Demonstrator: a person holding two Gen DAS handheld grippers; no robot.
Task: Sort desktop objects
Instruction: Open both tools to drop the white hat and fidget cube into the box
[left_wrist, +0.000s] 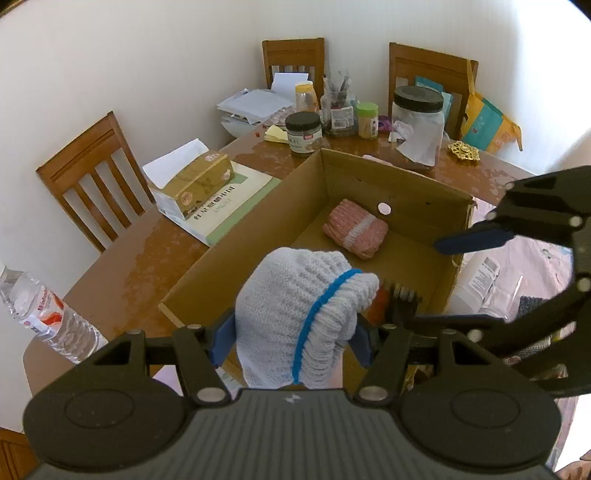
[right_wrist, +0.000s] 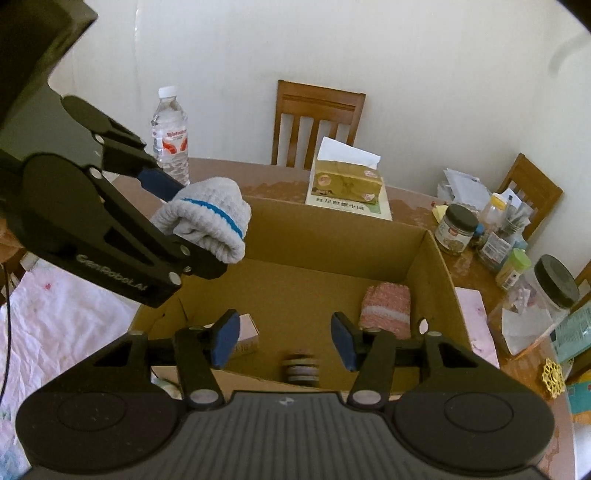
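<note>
A grey knitted glove roll with a blue stripe (left_wrist: 306, 306) hangs over the near-left part of an open cardboard box (left_wrist: 255, 225), and my left gripper (left_wrist: 291, 332) is shut on it. The right wrist view shows the same glove roll (right_wrist: 210, 221) in the left gripper (right_wrist: 184, 225) above the box's (right_wrist: 332, 240) left wall. My right gripper (right_wrist: 285, 341) stands open over the box's near edge with nothing between its pads, and it also reaches in from the right (left_wrist: 428, 284). A pink knitted roll (left_wrist: 356, 229) (right_wrist: 386, 306) lies inside the box.
Inside the box also lie a small pink carton (right_wrist: 247, 332) and a stack of dark discs (right_wrist: 301, 369). A tissue box (left_wrist: 199, 181), a water bottle (left_wrist: 44, 317) and several jars (left_wrist: 417, 122) stand around it. Wooden chairs line the wall. Pink cloth (right_wrist: 55, 314) lies left.
</note>
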